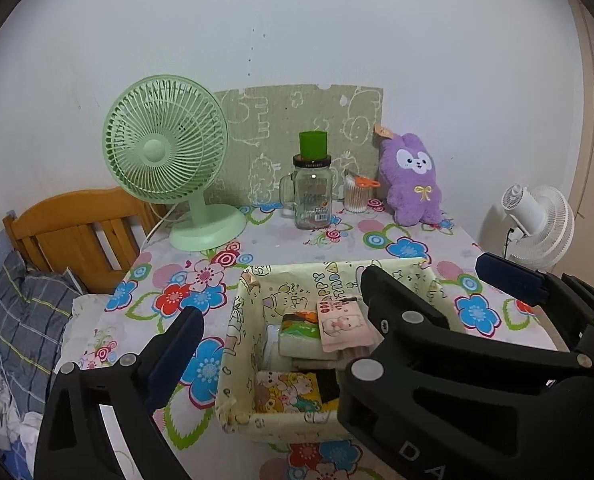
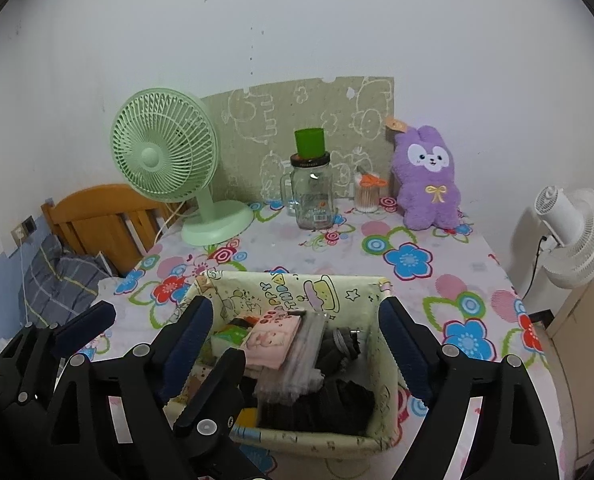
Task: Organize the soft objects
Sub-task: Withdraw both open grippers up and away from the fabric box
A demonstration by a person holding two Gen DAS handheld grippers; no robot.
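Two hand-held grippers agape, left hand-held gripper (image 1: 285,328), right hand-held gripper (image 2: 297,320), fabric basket (image 2: 337,292)

Fuzzy plush toy (image 1: 411,182), clear glossy glass jar (image 1: 312,196), matt cloth basket (image 1: 239,332).

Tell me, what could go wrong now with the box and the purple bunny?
1. The right gripper stands open over the fabric box, and the left gripper is close beside it, so they might bump.
2. The pink packet lies loosely on top and could slip out if the box gets nudged.
3. Reaching for the purple bunny could knock the glass jar with the green cup on its lid.
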